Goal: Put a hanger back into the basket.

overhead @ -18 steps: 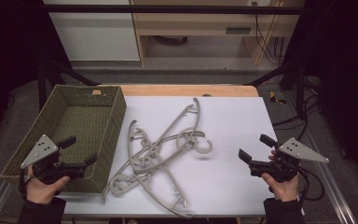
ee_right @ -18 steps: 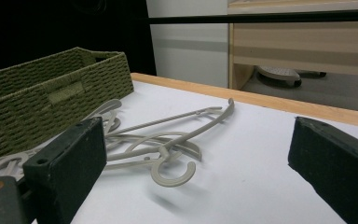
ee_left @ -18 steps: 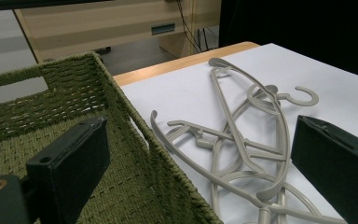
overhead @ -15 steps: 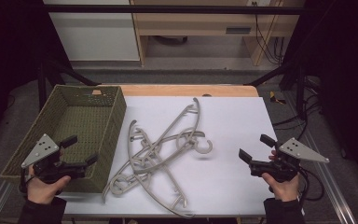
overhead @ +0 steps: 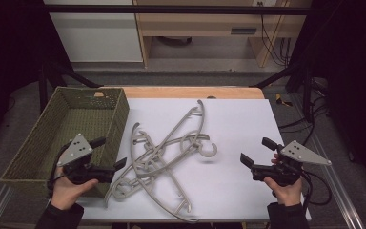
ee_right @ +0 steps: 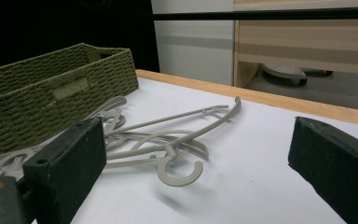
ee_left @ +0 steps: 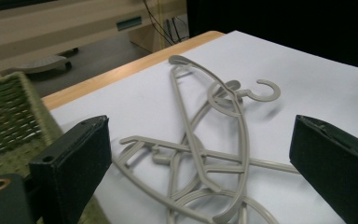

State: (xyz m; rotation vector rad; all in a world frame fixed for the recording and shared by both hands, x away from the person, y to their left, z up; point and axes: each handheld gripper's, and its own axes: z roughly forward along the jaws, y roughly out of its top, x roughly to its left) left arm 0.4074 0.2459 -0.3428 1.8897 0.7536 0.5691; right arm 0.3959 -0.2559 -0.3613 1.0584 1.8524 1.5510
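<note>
High view: white table top [overhead: 248, 124], wide and mostly bare on the far right. On its left edge, green woven basket [overhead: 38, 157], deep, nothing visible inside. Just right of basket, tangled pile of grey hangers [overhead: 164, 155], several frames crossed over one another, lying flat on the white surface; one hook [overhead: 209, 150] curling free toward the right side, another end lying close against the basket wall.

Left gripper [overhead: 108, 153], held low beside the basket's near corner, jaws spread wide, nothing between them, aimed at the near end of the pile. Right gripper [overhead: 257, 151], well apart from the pile on bare table, jaws likewise spread wide and holding nothing, aimed at the free hook.

Left gripper view: hangers [ee_left: 214, 158] seen between the two black jaws but clear of both. Right gripper view: hook [ee_right: 182, 172] nearest, basket [ee_right: 51, 100] behind.

Likely risks from here, as judgement only:
- Snagging: hooks and notched arms interlocked, so lifting one frame probably drags the rest along.
- Slipping: thin, smooth bars, easily pinched off-centre and rotated out of the pads.
- Catching on the basket rim: long frames, comparable to the basket's width, likely to bridge the wall rather than drop in.
- Nudging the basket off the table's left edge with the left gripper so near it.
</note>
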